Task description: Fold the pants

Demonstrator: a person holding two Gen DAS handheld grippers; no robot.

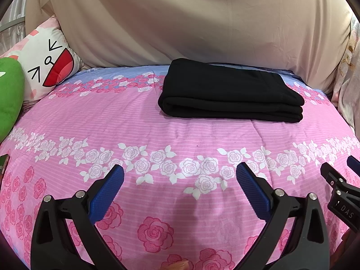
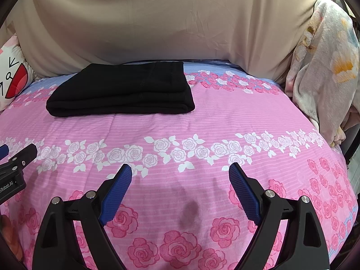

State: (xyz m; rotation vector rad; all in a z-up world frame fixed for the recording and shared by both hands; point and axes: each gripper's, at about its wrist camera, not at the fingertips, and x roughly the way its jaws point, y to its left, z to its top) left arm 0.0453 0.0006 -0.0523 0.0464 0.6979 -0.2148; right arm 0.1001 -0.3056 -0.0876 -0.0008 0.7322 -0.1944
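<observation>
Pants (image 1: 231, 90) lie folded in a black stack on the pink bedspread (image 1: 157, 135), long axis running 9 to 3 o'clock, well apart from both grippers. Left gripper (image 1: 180, 175) sees them at 1 o'clock, right gripper (image 2: 180, 175) at 11; both gape wide, empty, about equally near.

- Pink bedspread (image 1: 139, 123), fine pale stripes, covers the whole bed.
- Band of white roses (image 2: 202, 150) runs across its middle; larger pink roses (image 1: 155, 234) printed nearer the camera; a blue strip with small pink and white roses (image 2: 227, 78) along the far edge.
- Beige sheet (image 1: 191, 22) hangs creased behind the bed, filling the background.
- Cartoon-face cushion (image 1: 48, 65), white with red mouth, at the far left corner.
- Green plush thing (image 1: 9, 94) just beside that cushion, at the left edge; only partly in view.
- Pale floral blanket (image 2: 326, 67), heaped at the right edge.
</observation>
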